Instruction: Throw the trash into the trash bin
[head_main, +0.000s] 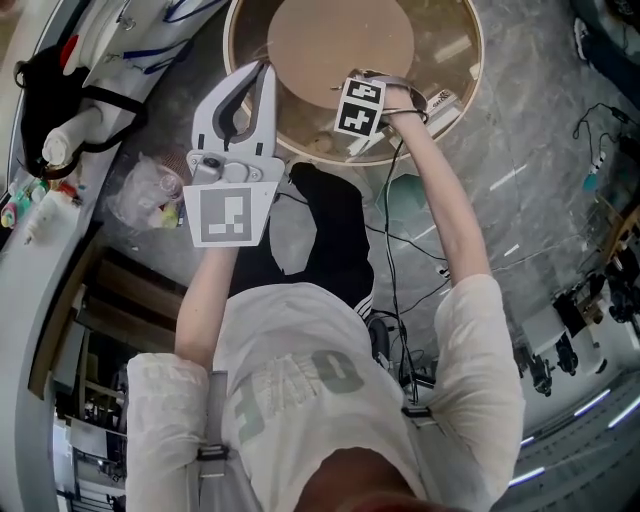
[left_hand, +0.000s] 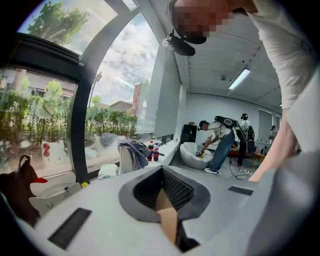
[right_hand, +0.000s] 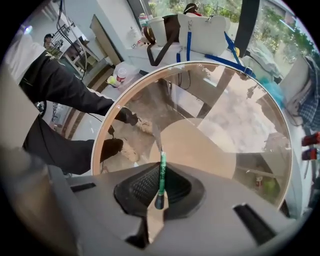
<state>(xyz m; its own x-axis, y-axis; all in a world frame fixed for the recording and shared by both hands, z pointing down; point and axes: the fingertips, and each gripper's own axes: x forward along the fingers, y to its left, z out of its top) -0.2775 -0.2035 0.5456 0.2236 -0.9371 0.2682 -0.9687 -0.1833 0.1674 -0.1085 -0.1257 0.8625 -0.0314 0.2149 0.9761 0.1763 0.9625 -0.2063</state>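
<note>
Trash pickup at the round glass table (right_hand: 95, 155): a thin green scrap of trash (right_hand: 161, 167) is pinched edge-on in the closed right gripper (right_hand: 159, 187), which is pointed steeply down. The left gripper (left_hand: 165, 192) is closed on nothing. No bin is shown in the 3 views, so a firm pinch is advised during the carry.

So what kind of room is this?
Probably a bright lounge-like workroom used for recording. Big curved windows look onto trees, a round glass table stands on a marble floor, and a person farther back wears gear on their back.
</note>
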